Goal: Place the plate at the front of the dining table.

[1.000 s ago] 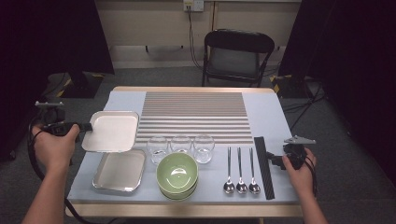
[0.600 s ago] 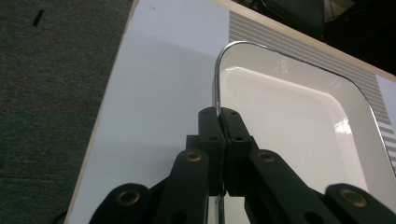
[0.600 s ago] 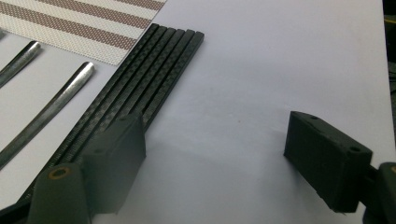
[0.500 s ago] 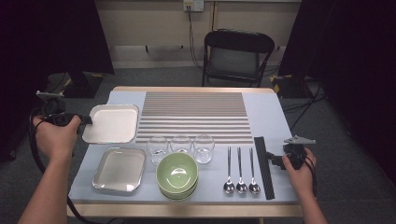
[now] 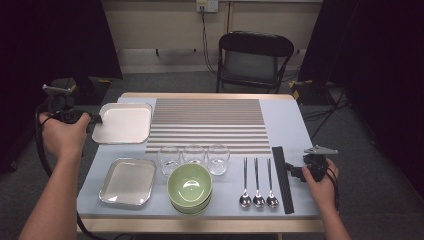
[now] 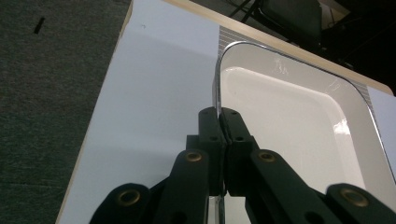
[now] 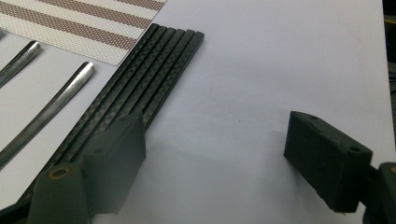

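Left tongs [image 6: 218,114] clamped, right tongs [image 7: 212,156] agape.

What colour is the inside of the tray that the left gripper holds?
White, with a shiny metal rim: the tray shows best in the left gripper view.

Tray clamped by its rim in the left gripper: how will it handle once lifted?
The tray looks like rigid glossy metal, so it probably won't flex. The left gripper pinches only one thin rim edge, so it may pivot or sag. The shiny rim could slip.
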